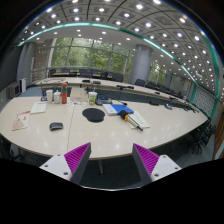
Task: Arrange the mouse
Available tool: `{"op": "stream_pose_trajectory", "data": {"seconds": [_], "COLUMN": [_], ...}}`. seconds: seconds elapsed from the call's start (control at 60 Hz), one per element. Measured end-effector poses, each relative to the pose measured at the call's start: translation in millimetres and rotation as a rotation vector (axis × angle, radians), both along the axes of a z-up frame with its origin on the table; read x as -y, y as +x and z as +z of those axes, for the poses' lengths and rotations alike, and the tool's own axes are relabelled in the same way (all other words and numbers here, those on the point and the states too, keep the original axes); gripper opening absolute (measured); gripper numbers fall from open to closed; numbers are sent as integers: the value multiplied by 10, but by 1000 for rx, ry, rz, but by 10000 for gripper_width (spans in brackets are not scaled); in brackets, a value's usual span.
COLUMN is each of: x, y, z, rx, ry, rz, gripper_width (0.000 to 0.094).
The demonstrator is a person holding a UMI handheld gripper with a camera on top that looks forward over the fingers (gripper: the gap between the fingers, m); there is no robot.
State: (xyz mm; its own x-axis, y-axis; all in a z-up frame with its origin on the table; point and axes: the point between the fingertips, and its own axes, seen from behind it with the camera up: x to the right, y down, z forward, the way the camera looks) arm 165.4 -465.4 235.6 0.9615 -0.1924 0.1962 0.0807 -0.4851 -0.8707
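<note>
Rows of ceiling lights and tall windows are seen above a large pale counter [60,135] in what looks like a meeting room. On it, the mouse [56,126] is found well ahead of the claw [112,160] and off to its left, near the dark round pad [93,115], which lies closer to the centre line. The mouse's long axis appears to run crosswise to the claw's approach, though that is hard to tell. The claw is released, with nothing held between its fingers [77,156]. A leftward, forward reach is judged necessary.
</note>
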Motion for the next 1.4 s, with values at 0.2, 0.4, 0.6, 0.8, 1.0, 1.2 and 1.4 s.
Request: {"op": "stream_pose_trajectory", "data": {"seconds": [0.2, 0.4, 0.6, 0.8, 1.0, 1.2, 1.4], "x": [-46, -95, -770, -1810, -2647, -3105, -3440], "y": [-222, -798, -1875, -2697, -2988, -3130, -3230], "z": [-315, -811, -1354, -1751, -2166, -2373, -2405], "rx": [-28, -87, -173, -225, -257, -270, -253], "ry": [-33, -78, -76, -45, -77, -113, -131], "rz": [42, 130, 252, 309, 271, 231, 234], "gripper_width": [856, 867, 861, 852, 853, 855, 852]}}
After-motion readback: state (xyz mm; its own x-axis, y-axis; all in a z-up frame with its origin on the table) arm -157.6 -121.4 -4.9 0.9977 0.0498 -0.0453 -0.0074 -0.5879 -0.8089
